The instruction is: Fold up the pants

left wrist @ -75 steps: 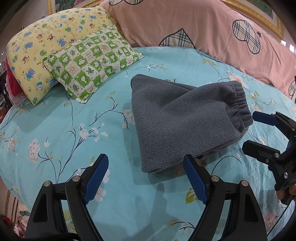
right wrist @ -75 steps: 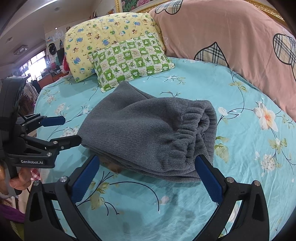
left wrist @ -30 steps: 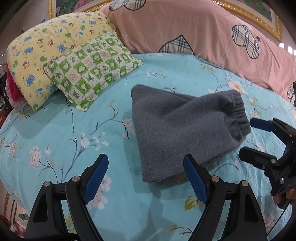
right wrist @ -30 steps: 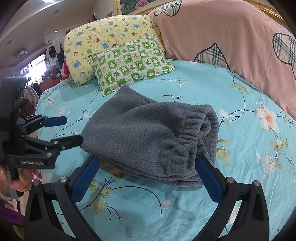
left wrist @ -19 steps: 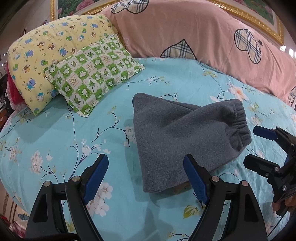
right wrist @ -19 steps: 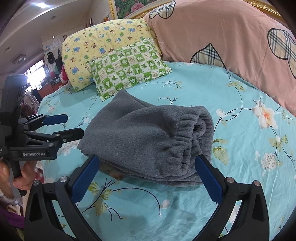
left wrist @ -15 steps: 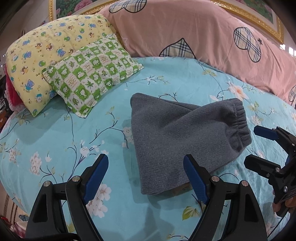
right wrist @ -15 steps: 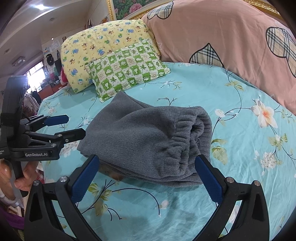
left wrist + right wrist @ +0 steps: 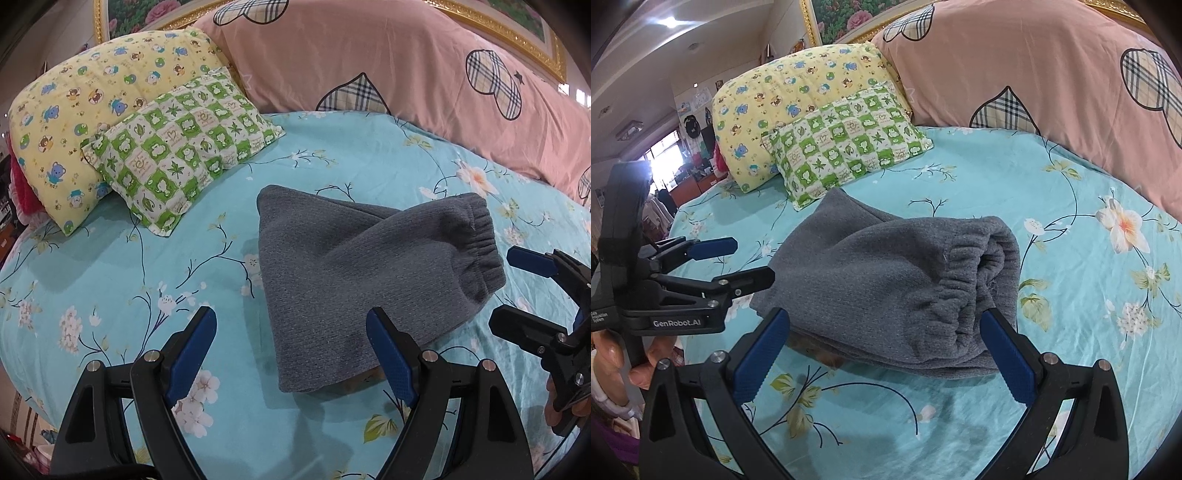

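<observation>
Teal floral bedsheet (image 9: 129,266) fills both views. Pink duvet (image 9: 369,62) along far edge, yellow pillow (image 9: 74,107) and green checked pillow (image 9: 177,147) far left. Grey pants (image 9: 354,266) folded into compact bundle mid-bed, elastic waistband (image 9: 964,295) at its right end. My left gripper (image 9: 291,354) spread wide, empty, short of bundle's near-left corner. My right gripper (image 9: 882,354) also wide apart, empty, just in front of waistband end.

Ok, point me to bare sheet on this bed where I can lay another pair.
Widest free patch: the floral sheet left of the folded grey pants, below the green checked pillow. Another lies right of the pants' waistband, below the pink duvet, around. The head of the bed is crowded with the pillows, the yellow pillow included.
</observation>
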